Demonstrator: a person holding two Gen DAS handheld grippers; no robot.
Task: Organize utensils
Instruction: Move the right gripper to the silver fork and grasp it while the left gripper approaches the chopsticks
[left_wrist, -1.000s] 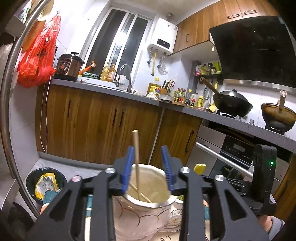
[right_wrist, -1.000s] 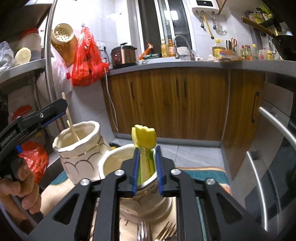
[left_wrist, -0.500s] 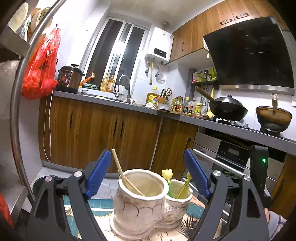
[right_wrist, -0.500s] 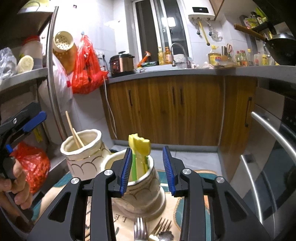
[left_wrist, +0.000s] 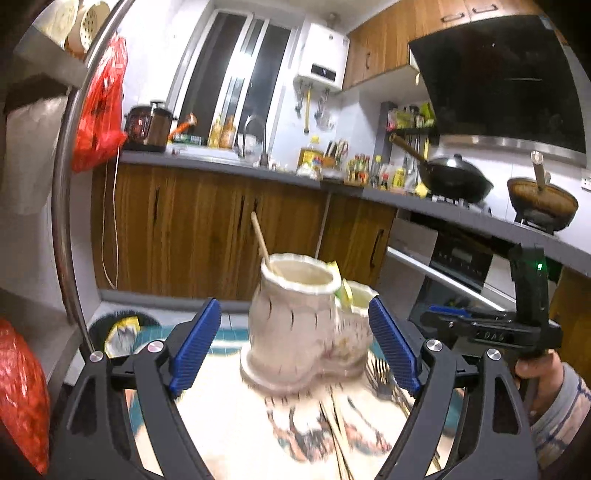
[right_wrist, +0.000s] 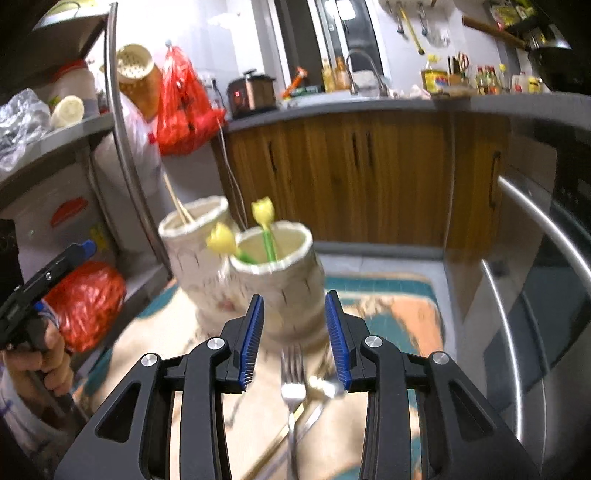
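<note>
1. Both grippers have backed away from the holders since a second ago: the left gripper (left_wrist: 293, 345), then narrow around the wooden chopstick (left_wrist: 261, 242), now has its jaws spread wide with nothing between them.
2. Over the same second the right gripper (right_wrist: 293, 334) let go of the yellow tulip-topped utensil (right_wrist: 263, 214); its jaws now stand partly apart and empty, with a fork (right_wrist: 291, 384) lying on the mat (right_wrist: 402, 314) below the gap.
3. That chopstick leans inside the taller ceramic holder (left_wrist: 295, 317), its tip resting against the left rim.
4. Touching that holder on its right is the shorter ceramic holder (left_wrist: 354, 332); in the right wrist view it (right_wrist: 284, 288) carries two yellow tulip-topped utensils on green stems, one upright and one (right_wrist: 221, 240) tilted over the rim towards the taller holder (right_wrist: 195, 251).
5. More chopsticks (left_wrist: 334, 428) and forks (left_wrist: 384, 376) lie loose on the patterned mat (left_wrist: 229, 413) in front of the holders; blur hides their count.
6. A hand (right_wrist: 40, 365) grips the left gripper's handle at the left edge of the right wrist view.
</note>
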